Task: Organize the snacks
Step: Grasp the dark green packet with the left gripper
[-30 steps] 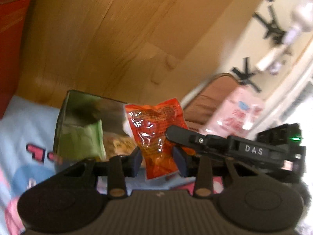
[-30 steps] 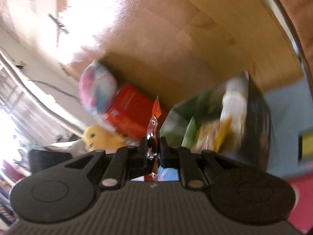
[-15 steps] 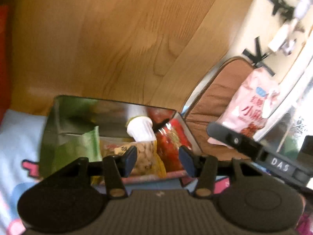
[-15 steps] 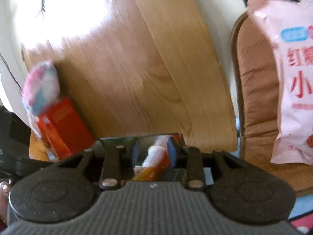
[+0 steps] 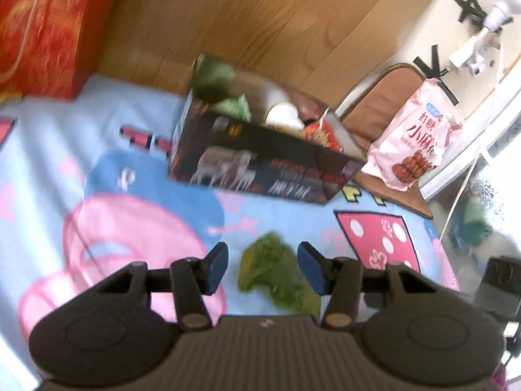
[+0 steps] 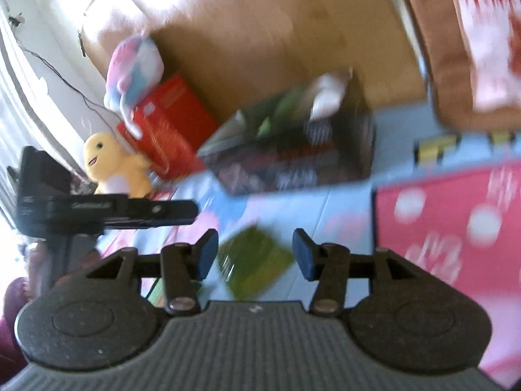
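Note:
A dark open box stands on the blue and pink cartoon sheet by the wooden headboard; it holds green, white and red snack packets. It also shows, blurred, in the right wrist view. A green snack packet lies on the sheet between the open fingers of my left gripper. In the right wrist view the green packet lies below my open, empty right gripper. The left gripper's body juts in from the left there.
A pink snack bag leans on a brown cushion at the right. A red box stands at the left by the headboard. A yellow plush toy and a pink-blue plush sit near the red box.
The right gripper let the red packet go into the box and opened. Both grippers pulled back from the box and now hover over a green packet on the sheet.

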The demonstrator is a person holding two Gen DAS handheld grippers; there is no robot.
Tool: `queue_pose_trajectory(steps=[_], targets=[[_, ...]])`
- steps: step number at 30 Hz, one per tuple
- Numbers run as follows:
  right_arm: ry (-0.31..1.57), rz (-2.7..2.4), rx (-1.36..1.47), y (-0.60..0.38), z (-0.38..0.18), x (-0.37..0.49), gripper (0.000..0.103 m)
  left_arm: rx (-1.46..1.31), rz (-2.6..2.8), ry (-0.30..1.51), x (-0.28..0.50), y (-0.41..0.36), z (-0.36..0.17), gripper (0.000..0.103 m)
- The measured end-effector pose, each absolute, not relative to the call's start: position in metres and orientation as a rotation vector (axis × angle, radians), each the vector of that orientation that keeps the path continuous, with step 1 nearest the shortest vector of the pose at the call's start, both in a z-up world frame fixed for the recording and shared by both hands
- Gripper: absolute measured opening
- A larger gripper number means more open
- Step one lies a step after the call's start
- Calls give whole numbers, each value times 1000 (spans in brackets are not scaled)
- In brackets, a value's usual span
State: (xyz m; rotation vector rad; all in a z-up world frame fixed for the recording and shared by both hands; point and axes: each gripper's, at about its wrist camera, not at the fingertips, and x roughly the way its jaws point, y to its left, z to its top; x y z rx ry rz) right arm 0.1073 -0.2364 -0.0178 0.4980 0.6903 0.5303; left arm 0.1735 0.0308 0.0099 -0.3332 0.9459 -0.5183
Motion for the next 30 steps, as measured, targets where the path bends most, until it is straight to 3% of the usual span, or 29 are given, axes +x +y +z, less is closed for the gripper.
queue_pose_trajectory(steps=[3,7,11,15,17,19,21,28,30], targets=[[700,521,441,-224,-20,96,53,-365,-511,984,179,34,-3,54],[761,576,455,-211,-26,98,52,-454,-552,1020,185,32,-15,50],[776,514,459,-210,-40,108,21,-477,-563,1008,179,26,-11,50],[784,515,577,-226,-53,109,11,-506,-608,996,176,21,-6,50],[769,520,601,-229,-57,108,11,-493,-635,982,173,14,-4,48],[756,528,629,-231,-61,106,12,-505,-689,999,172,7,-6,29],[752,541,640,-235,-60,105,15,-488,-715,997,169,1,-7,20],[703,541,600,-230,-56,98,28,-535,-693,996,176,5,-8,18],[680,530,592,-231,-54,95,43,-594,-709,987,177,14,-5,18]])
